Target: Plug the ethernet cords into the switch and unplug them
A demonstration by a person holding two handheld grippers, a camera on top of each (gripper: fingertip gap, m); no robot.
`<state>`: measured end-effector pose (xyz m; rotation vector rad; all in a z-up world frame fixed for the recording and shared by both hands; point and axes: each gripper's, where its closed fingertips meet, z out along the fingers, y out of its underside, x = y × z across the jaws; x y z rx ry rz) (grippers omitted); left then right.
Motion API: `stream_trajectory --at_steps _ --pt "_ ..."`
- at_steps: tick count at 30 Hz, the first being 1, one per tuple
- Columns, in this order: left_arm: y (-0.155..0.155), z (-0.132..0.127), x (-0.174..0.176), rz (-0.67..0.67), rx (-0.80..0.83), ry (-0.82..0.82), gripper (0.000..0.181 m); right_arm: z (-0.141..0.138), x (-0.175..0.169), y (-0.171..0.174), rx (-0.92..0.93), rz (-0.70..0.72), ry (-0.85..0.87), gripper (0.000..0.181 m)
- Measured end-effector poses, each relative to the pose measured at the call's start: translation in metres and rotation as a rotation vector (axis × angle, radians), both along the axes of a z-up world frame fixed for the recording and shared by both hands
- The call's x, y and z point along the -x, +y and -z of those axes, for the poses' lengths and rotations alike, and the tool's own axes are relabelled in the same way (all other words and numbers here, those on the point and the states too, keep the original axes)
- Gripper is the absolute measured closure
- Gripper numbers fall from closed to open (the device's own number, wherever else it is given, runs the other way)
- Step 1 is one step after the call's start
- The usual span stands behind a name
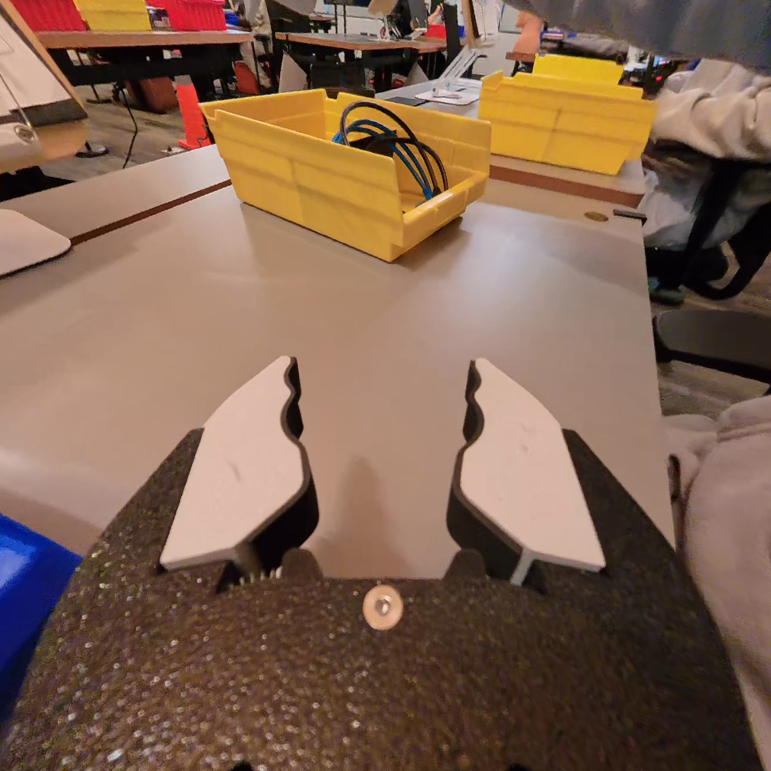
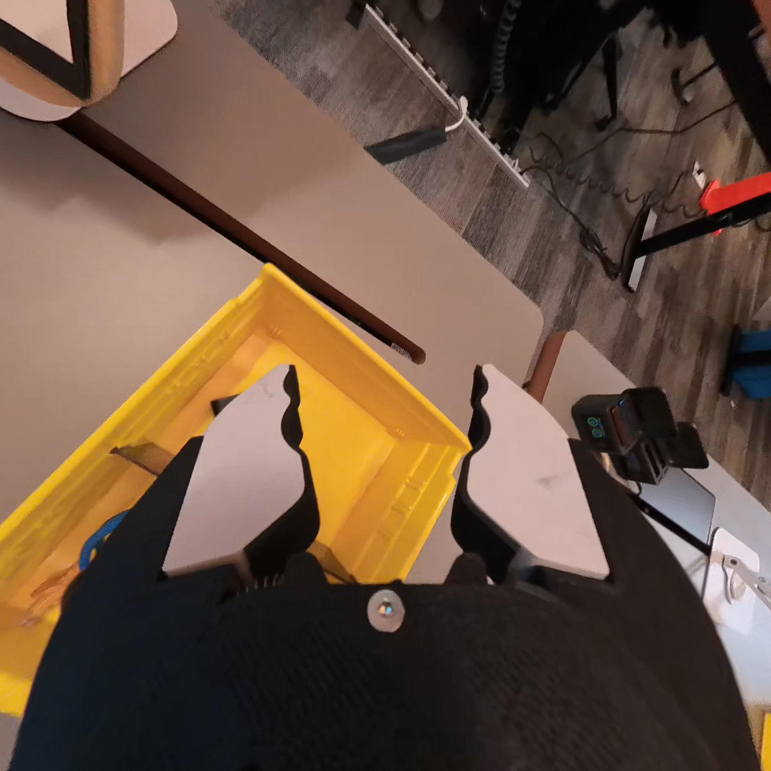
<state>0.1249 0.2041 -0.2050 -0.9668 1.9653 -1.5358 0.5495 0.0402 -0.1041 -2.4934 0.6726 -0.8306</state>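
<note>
Both tongs are gaping wide and gripping nothing. Left gripper (image 1: 384, 371) is hovering low over the bare grey table (image 1: 375, 300), its white fingers (image 1: 246, 459) pointing at a yellow bin (image 1: 317, 183) well ahead of the tips. Blue and black cords (image 1: 392, 142) are lying looped inside that bin, rising above its rim; a dark object is sitting among them, too hidden to identify. Right gripper (image 2: 384, 375) is hanging above the bin (image 2: 342, 354), looking down into its empty corner, with one blue cord (image 2: 98, 538) peeking out beside its left finger. A small black device (image 2: 634, 429) is sitting just right of the right finger.
</note>
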Motion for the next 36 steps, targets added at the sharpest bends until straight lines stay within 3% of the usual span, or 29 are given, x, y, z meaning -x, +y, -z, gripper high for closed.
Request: stream_trajectory --at_steps 3,6,11,15,20,23,26,28,32,33,36 --pt "0.01 0.011 0.003 0.003 -0.062 0.032 0.105 0.016 0.026 -0.018 -0.005 0.022 0.071 0.099" --pt "0.026 0.017 -0.001 -0.035 -0.113 0.071 0.103 0.026 0.073 -0.056 -0.104 0.07 0.044 0.097" --pt "0.019 0.013 -0.022 -0.09 0.004 0.121 0.107 0.031 0.169 -0.107 -0.316 0.076 -0.077 0.092" --pt "-0.026 0.003 -0.065 -0.098 0.128 0.245 0.108 0.029 0.19 -0.13 -0.364 0.124 -0.151 0.09" --pt "-0.104 -0.029 -0.142 -0.018 0.215 0.388 0.105 0.031 0.193 -0.121 -0.456 0.099 -0.183 0.093" --pt "-0.134 -0.021 -0.195 -0.068 0.059 0.461 0.096 0.029 0.201 -0.111 -0.502 0.07 -0.19 0.094" --pt "-0.155 0.006 -0.227 -0.105 -0.118 0.557 0.098 0.028 0.211 -0.103 -0.519 0.041 -0.198 0.095" --pt "-0.154 0.025 -0.242 -0.161 -0.227 0.57 0.106 0.025 0.218 -0.101 -0.504 0.015 -0.217 0.095" --pt "-0.119 0.039 -0.261 -0.319 -0.444 0.416 0.153 0.015 0.231 -0.101 -0.482 -0.034 -0.241 0.096" --pt "-0.111 0.037 -0.26 -0.331 -0.397 0.417 0.162 0.012 0.234 -0.1 -0.481 -0.045 -0.239 0.096" --pt "-0.085 0.037 -0.236 -0.29 -0.4 0.406 0.166 -0.006 0.242 -0.098 -0.495 -0.063 -0.279 0.098"
